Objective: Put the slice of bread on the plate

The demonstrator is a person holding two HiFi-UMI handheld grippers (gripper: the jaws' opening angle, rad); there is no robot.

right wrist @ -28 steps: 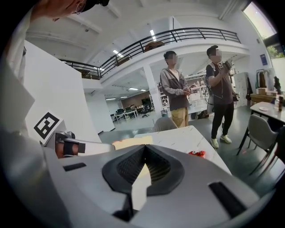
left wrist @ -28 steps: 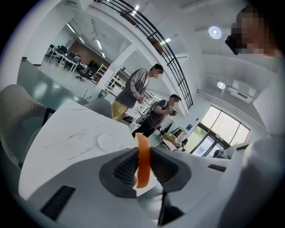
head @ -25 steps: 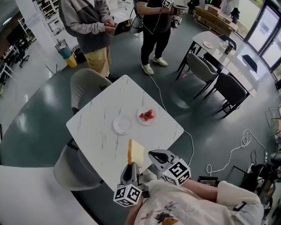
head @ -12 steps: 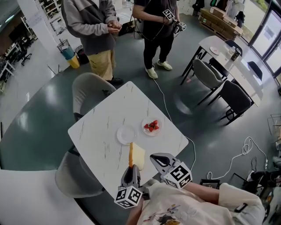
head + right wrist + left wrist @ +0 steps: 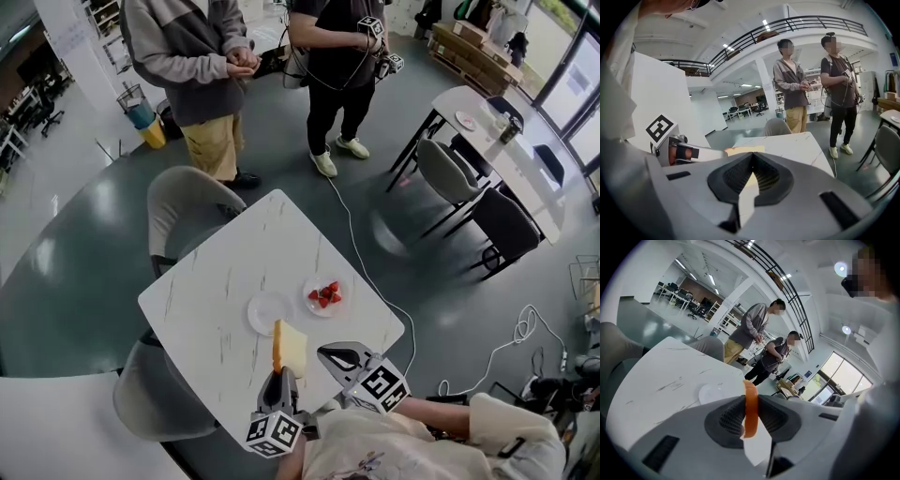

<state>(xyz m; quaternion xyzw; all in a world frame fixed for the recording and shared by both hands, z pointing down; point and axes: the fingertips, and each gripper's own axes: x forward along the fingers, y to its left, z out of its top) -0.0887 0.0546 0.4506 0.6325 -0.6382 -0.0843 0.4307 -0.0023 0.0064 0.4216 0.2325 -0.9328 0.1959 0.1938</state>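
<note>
white marbled surface (image 5: 211, 281) is carrying an empty plate (image 5: 267, 312) and, just beside it, a plate of strawberries (image 5: 323, 295). the left gripper (image 5: 279, 373) is pinching the bread (image 5: 289, 347) between its jaws, and the slice is standing on edge. the bread is hanging over the surface, just on the near side of the empty plate. in the left gripper view its orange crust is sitting tight between the two jaws. the right gripper (image 5: 330, 354) is hovering just beside the bread, its jaws pressed together with nothing in them. two people (image 5: 187, 56) are standing beyond the surface.
</note>
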